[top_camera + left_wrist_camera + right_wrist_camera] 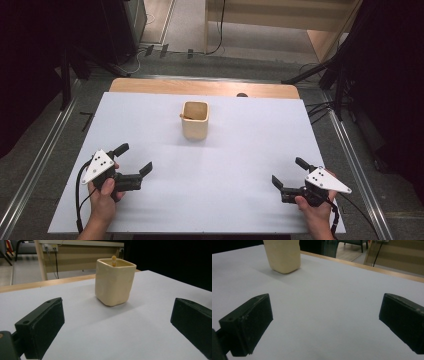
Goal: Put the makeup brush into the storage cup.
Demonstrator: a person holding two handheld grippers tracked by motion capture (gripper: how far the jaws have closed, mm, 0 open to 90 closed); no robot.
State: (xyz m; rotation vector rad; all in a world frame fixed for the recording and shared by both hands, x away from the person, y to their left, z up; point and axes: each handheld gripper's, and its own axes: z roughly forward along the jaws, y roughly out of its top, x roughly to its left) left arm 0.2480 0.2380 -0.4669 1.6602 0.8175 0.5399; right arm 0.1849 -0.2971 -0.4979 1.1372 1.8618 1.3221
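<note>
Each hand-held gripper, left (134, 159) and right (288, 172), was black with blocky jaws, a grey three-cornered plate dotted with holes, and a trailing black cable.

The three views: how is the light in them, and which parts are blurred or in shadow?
High view: even light on the white table, dark curtains at both sides, the cup casting a faint shadow. Left gripper view: cup fairly sharp, near jaws soft. Right gripper view: cup cut off at the top, soft shadow beside it, jaws blurred.
</note>
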